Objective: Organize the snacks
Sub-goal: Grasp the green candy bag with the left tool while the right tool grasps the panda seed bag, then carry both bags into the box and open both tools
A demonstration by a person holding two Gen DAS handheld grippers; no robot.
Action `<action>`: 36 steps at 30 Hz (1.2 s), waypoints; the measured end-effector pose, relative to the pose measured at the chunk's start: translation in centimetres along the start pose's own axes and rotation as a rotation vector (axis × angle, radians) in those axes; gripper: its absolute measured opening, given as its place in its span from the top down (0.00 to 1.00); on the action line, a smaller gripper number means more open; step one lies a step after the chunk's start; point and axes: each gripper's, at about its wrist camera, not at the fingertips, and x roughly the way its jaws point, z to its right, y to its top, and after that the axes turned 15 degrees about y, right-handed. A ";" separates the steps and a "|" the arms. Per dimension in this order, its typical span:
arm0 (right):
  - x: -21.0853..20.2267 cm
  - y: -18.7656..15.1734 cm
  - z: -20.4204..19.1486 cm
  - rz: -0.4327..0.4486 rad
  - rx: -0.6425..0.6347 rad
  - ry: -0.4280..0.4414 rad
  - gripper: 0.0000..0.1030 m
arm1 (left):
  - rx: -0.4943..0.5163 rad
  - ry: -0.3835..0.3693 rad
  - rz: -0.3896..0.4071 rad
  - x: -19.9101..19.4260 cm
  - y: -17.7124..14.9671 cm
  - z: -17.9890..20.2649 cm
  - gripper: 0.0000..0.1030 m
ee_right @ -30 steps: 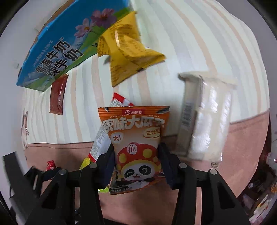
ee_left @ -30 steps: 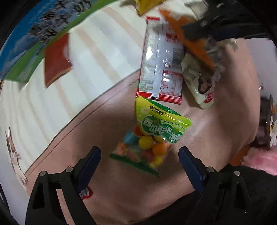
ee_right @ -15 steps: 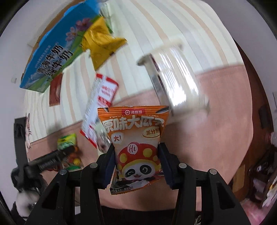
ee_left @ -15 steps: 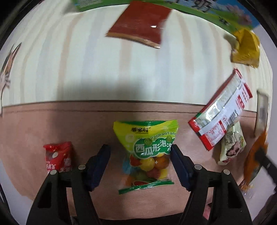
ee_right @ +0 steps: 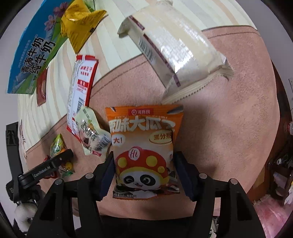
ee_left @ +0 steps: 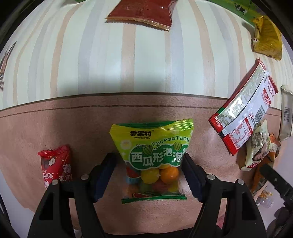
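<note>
My left gripper [ee_left: 149, 171] stands around a green-yellow bag of round candies [ee_left: 153, 152] lying on the pink cloth; the right pad touches the bag, the left pad stands a little off it. My right gripper [ee_right: 143, 170] is shut on an orange panda seed packet [ee_right: 144, 146] and holds it above the cloth. The left gripper and the candy bag also show in the right wrist view [ee_right: 58, 146].
A small red packet [ee_left: 55, 168], a red-and-silver packet [ee_left: 245, 113], a cream packet [ee_left: 256, 150], a dark red sachet [ee_left: 141, 11], a yellow bag [ee_left: 267, 36]. A big clear wafer pack [ee_right: 175, 53] and a blue milk carton [ee_right: 34, 47].
My left gripper has turned and moved in over the candy bag, and its jaws have narrowed around it. My right gripper has carried the orange packet toward the near right.
</note>
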 end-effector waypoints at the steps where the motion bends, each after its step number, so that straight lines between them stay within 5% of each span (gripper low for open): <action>1: 0.2 0.0 0.0 0.001 -0.007 -0.005 0.36 | -0.003 0.002 0.006 -0.5 -0.4 -1.5 0.40; 3: 0.4 -0.2 0.0 0.011 -0.020 -0.022 0.41 | -0.010 0.009 0.017 -0.5 -1.0 -2.6 0.52; 9: -0.1 -0.9 -0.9 0.053 -0.069 -0.044 0.51 | -0.026 -0.007 0.022 -1.4 -2.4 -3.2 0.53; 21: -8.6 1.1 -7.5 0.185 -0.167 0.150 0.51 | -0.060 -0.118 0.152 -11.5 -1.4 -7.0 0.53; 29: -12.6 7.8 -17.3 0.279 -0.336 0.229 0.51 | -0.064 -0.150 0.348 -21.3 5.8 -8.5 0.53; 36: -12.2 14.4 -22.7 0.314 -0.415 0.189 0.51 | -0.088 -0.129 0.384 -24.4 13.6 -11.6 0.53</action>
